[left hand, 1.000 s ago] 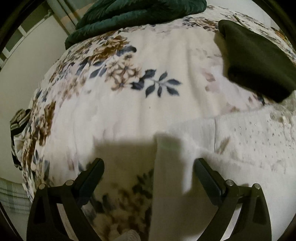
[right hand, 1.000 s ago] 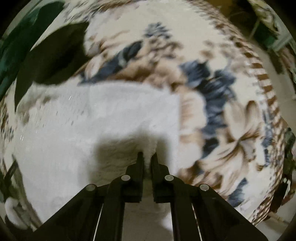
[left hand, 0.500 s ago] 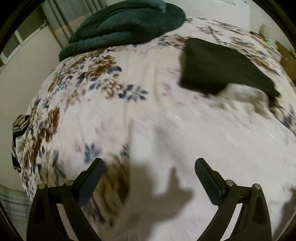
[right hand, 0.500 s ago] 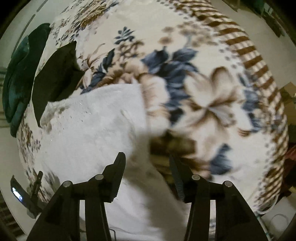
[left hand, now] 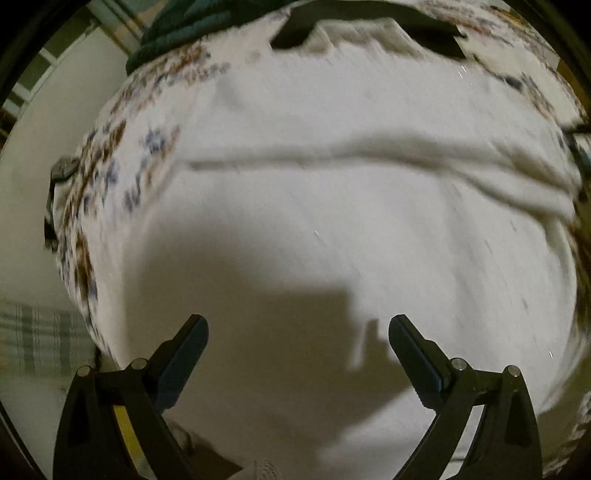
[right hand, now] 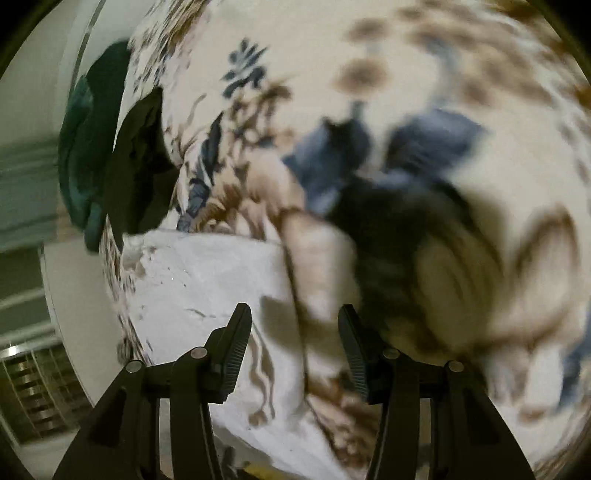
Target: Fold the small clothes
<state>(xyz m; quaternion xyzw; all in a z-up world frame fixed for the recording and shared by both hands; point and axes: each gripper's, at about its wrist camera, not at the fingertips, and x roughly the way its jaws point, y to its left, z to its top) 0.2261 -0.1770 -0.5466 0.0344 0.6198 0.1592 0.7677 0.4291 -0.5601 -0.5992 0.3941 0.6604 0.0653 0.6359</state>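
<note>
A white fuzzy garment lies spread on the floral bedspread, with a soft fold ridge running across it. My left gripper hovers over it, open, with nothing between its fingers; its shadow falls on the cloth. In the right wrist view the same white garment lies at the lower left, its edge running down between the fingers. My right gripper stands open above that edge and the bedspread, holding nothing. Both views are motion-blurred.
A folded black garment lies beyond the white one. A dark green blanket is heaped at the far side of the bed. The bed's edge, a wall and the floor show at the left.
My right gripper, shut on the white garment a second ago, has opened, let go and swung toward the garment's edge. My left gripper stayed open and swept across onto the white cloth.
</note>
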